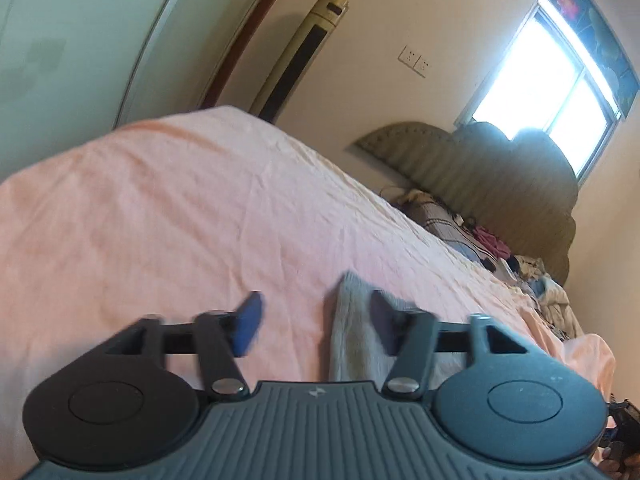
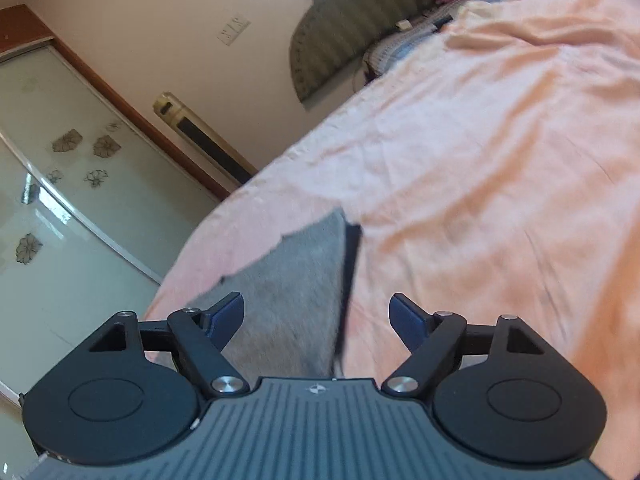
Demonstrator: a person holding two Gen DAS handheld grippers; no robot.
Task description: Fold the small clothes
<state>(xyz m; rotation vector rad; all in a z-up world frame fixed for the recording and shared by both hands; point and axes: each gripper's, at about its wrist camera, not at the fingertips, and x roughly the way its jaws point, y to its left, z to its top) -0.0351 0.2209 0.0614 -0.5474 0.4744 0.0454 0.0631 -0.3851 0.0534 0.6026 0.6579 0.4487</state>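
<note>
A small grey garment (image 1: 356, 340) lies on the pink bedsheet (image 1: 180, 208). In the left wrist view it sits under the right finger of my left gripper (image 1: 316, 320), which is open and blurred by motion. In the right wrist view the same grey garment (image 2: 296, 280) lies flat on the pink bedsheet (image 2: 480, 160), with a dark edge along its right side. It reaches from between the fingers of my right gripper (image 2: 316, 320) forward. My right gripper is open and holds nothing.
A pile of mixed clothes (image 1: 500, 248) lies by the padded headboard (image 1: 500, 168). A tall floor air conditioner (image 1: 304, 52) stands by the wall beyond the bed's far edge. A glass sliding wardrobe door (image 2: 60, 184) is to the left. A bright window (image 1: 548, 84) is behind the headboard.
</note>
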